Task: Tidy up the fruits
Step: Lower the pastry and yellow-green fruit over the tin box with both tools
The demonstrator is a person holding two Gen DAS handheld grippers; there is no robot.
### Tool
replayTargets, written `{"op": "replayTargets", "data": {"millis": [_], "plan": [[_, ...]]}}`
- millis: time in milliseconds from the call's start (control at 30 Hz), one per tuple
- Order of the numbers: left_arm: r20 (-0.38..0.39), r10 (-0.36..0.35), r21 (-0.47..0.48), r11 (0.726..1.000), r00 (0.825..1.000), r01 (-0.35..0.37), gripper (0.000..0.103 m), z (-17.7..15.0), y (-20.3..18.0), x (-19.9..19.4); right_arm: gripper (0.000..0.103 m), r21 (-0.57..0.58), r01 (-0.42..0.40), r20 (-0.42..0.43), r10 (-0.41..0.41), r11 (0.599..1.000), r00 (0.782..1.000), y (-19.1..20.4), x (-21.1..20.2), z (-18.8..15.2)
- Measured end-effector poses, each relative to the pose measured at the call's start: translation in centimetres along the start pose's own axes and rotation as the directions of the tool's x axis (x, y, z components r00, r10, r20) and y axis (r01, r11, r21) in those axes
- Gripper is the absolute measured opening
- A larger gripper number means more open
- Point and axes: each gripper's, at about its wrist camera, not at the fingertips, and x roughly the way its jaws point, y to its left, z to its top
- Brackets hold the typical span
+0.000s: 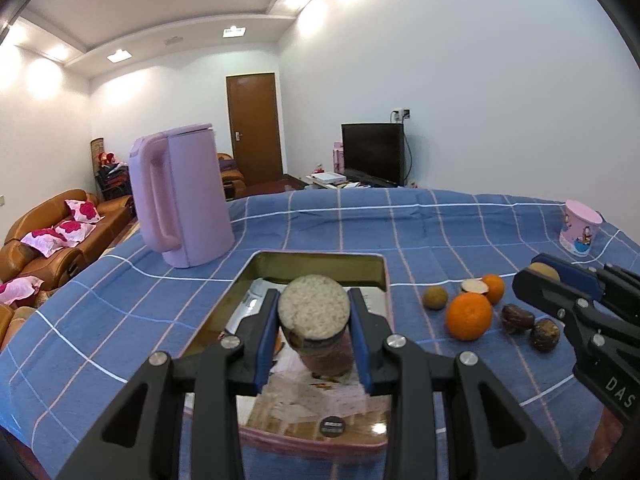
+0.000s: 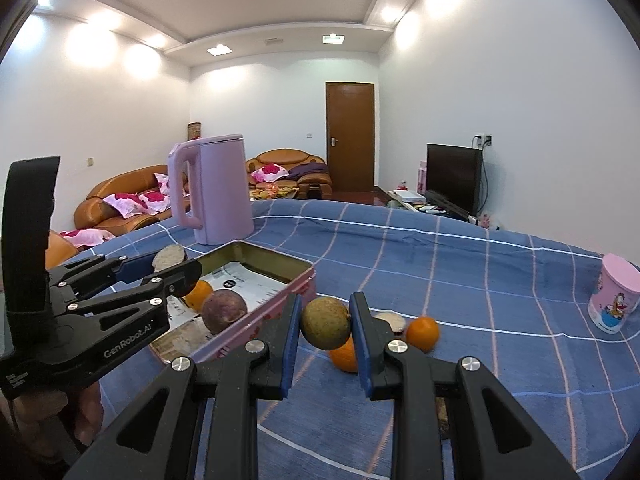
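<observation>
My left gripper (image 1: 314, 312) is shut on a cut fruit half with a pale round face (image 1: 314, 306), held over the pink tin tray (image 1: 320, 257). It also shows in the right wrist view (image 2: 170, 258). My right gripper (image 2: 325, 322) is shut on a round greenish-brown fruit (image 2: 325, 322), held above the blue cloth right of the tray (image 2: 280, 258). In the tray lie a purple passion fruit (image 2: 223, 311) and an orange (image 2: 199, 293). On the cloth lie two oranges (image 1: 469, 316) (image 1: 494, 288), a small brown fruit (image 1: 435, 297), a cut half (image 1: 475, 286) and two dark wrinkled fruits (image 1: 517, 318) (image 1: 545, 334).
A lilac kettle (image 1: 184, 196) stands behind the tray on the left. A pink cartoon cup (image 1: 580, 226) stands at the far right of the blue checked cloth (image 1: 340, 216). Sofas, a door and a TV are beyond the table.
</observation>
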Motion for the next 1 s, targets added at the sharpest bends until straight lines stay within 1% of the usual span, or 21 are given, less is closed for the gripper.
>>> {"op": "replayTargets", "data": {"millis": [533,767,1000], "plan": [[-0.056,0.063,-0.027,0.998,0.996,-0.065,0.035,-0.1,3.6,1.7,0.026,-0.047,-0.073,-0.013,0.072,0.996,0.997,3.6,2.0,1.3],[-0.067,0.077,-0.035,0.996,0.995,-0.079,0.035,-0.1,4.8,1.8,0.026,-0.064,-0.101,-0.028,0.099,0.993,0.995,5.1,3.0,1.5],[-0.095,0.089,-0.042,0.995,0.991,-0.093,0.035,-0.3,5.9,2.5,0.026,-0.083,-0.126,-0.041,0.123,0.989,0.992,6.7,3.7,1.7]]}}
